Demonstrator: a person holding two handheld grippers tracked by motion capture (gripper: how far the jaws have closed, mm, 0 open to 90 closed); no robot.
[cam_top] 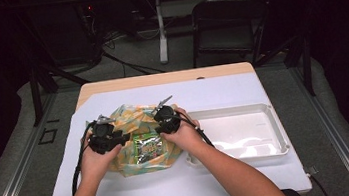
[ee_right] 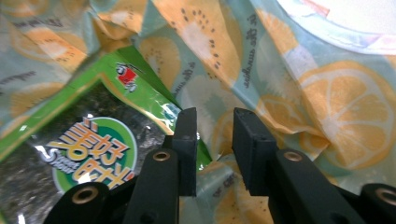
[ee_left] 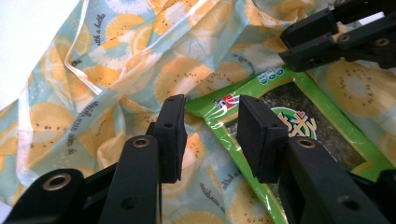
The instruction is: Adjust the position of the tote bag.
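Item: our green snack packet (cam_top: 148, 147) on the citrus-print bag (cam_top: 129, 117), mid-table | left gripper (ee_left: 211, 126): spread, straddling the packet's top edge, nothing pinched | right gripper (ee_right: 215, 135): spread over the bag, packet just beside its left jaw | left nearer.

Fruit-print bag (ee_left: 116, 70): showing small curly writing, too tiny to read.
Green snack pack (ee_right: 88, 149): showing big Chinese letters.
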